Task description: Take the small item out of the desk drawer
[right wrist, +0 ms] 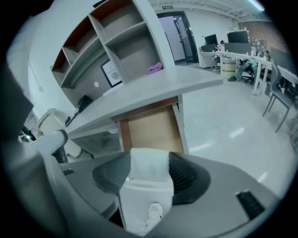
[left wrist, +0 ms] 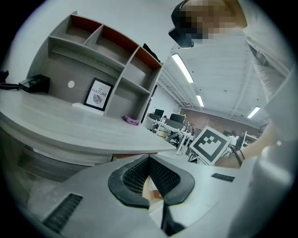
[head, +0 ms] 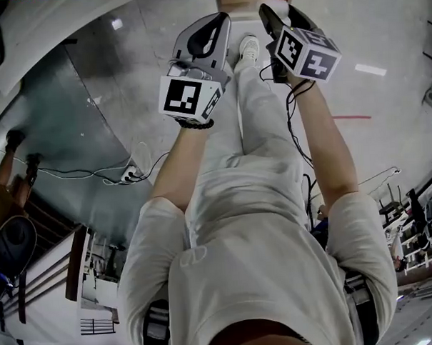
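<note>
In the right gripper view a small white boxy item [right wrist: 146, 181] sits between the black pads [right wrist: 188, 176] of my right gripper [right wrist: 149, 158], which is shut on it. Beyond it the desk drawer [right wrist: 153, 128] stands pulled out under the desktop [right wrist: 153, 88], its wooden bottom bare. My left gripper [left wrist: 149, 160] has its ribbed pads [left wrist: 132, 179] meeting at the tips with nothing held. In the head view both grippers are raised side by side in front of the person, the left [head: 213, 32] and the right [head: 284, 15].
A grey shelf unit [left wrist: 102, 56] stands on the desk [left wrist: 70, 125], with a framed picture [left wrist: 98, 94], a purple thing [left wrist: 130, 121] and a black device [left wrist: 35, 83]. Office desks and chairs [right wrist: 242, 51] fill the far room. A cable [head: 87, 172] lies on the floor.
</note>
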